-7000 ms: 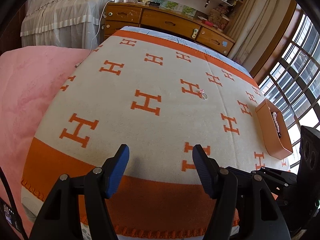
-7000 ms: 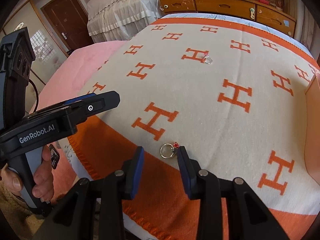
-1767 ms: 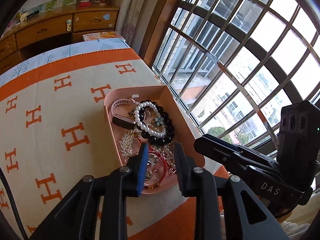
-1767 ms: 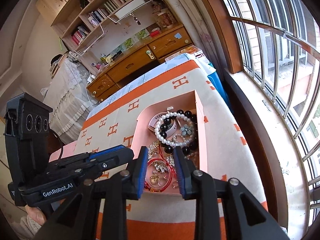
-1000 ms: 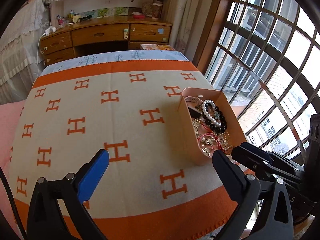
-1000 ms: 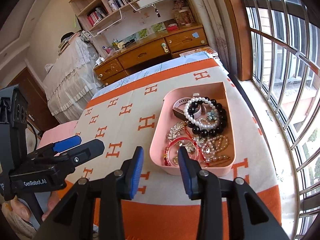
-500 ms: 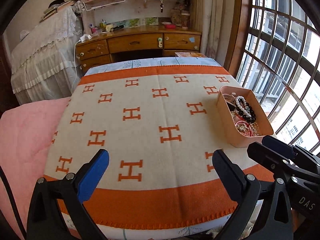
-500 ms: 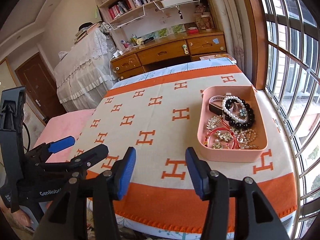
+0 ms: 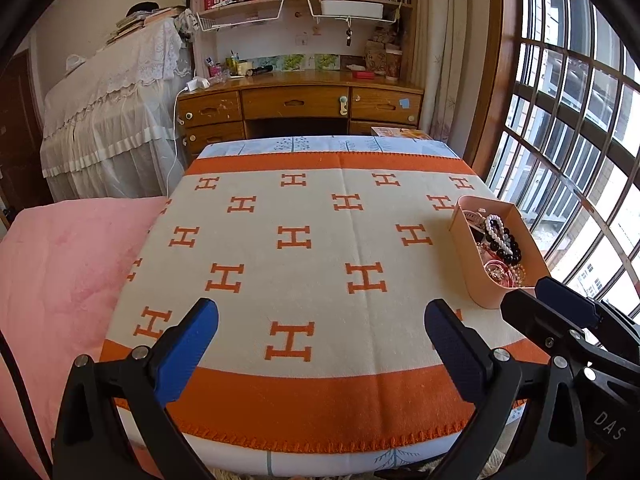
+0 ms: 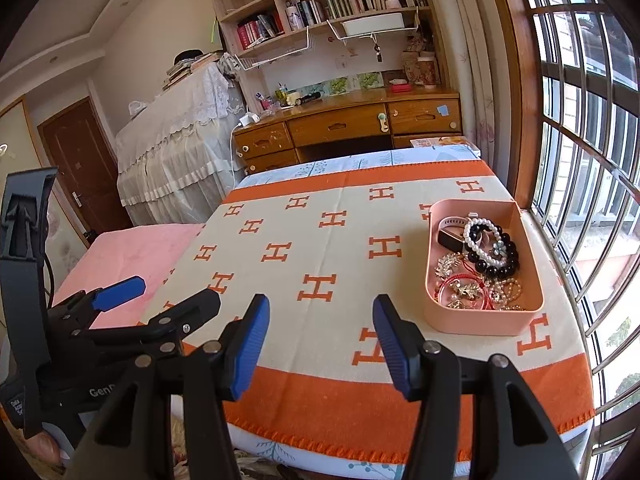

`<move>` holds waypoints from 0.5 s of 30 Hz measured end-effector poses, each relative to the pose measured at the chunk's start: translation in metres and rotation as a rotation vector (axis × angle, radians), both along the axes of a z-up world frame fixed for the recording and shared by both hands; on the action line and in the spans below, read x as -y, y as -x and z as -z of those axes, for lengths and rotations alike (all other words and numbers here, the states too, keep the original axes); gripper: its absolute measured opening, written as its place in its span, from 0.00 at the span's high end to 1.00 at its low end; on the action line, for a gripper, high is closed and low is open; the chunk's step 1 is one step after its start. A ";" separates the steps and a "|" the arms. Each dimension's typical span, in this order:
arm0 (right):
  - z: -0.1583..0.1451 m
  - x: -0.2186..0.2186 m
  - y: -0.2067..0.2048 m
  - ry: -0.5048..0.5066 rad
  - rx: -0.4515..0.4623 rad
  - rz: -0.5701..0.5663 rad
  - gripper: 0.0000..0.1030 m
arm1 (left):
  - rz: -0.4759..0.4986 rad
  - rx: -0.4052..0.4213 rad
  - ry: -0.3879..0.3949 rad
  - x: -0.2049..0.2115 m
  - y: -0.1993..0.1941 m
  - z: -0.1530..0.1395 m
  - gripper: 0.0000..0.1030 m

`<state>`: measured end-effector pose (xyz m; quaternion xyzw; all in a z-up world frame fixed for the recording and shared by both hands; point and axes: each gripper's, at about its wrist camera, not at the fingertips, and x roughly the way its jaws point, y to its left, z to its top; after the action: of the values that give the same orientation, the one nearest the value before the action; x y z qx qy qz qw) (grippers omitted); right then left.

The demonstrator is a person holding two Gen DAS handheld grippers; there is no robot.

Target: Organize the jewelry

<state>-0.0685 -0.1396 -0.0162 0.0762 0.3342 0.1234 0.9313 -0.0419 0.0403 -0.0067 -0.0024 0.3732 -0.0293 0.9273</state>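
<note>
A pink tray (image 10: 480,322) stands on the right side of the cream blanket with orange H marks (image 10: 320,240). In it lie a pearl bracelet (image 10: 482,250), black beads, a watch, red cords and gold pieces. The same tray (image 9: 466,248) shows at the right in the left wrist view. No jewelry shows on the blanket (image 9: 320,236). My left gripper (image 9: 318,320) hangs wide open over the near orange border, nothing between its fingers. My right gripper (image 10: 320,314) hovers left of the tray at the bed's near edge; its jaws are opening and hold nothing.
A pink quilt (image 9: 60,280) lies left of the blanket. Beyond the bed's far end stands a wooden desk (image 9: 300,104) with shelves above and lace-covered furniture (image 9: 108,120) beside it. A barred window (image 10: 580,160) runs along the right, close to the tray.
Both grippers have drawn back from the tray to the bed's near edge, so the whole blanket is in view. The right jaws have widened. The ring seen earlier is gone from the blanket.
</note>
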 end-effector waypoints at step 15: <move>0.002 0.000 -0.001 -0.008 -0.004 0.002 0.45 | -0.007 -0.005 -0.005 0.000 -0.001 0.003 0.01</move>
<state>-0.0675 -0.1397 -0.0185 0.0806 0.3355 0.1235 0.9304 -0.0411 0.0405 -0.0097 -0.0017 0.3754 -0.0253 0.9265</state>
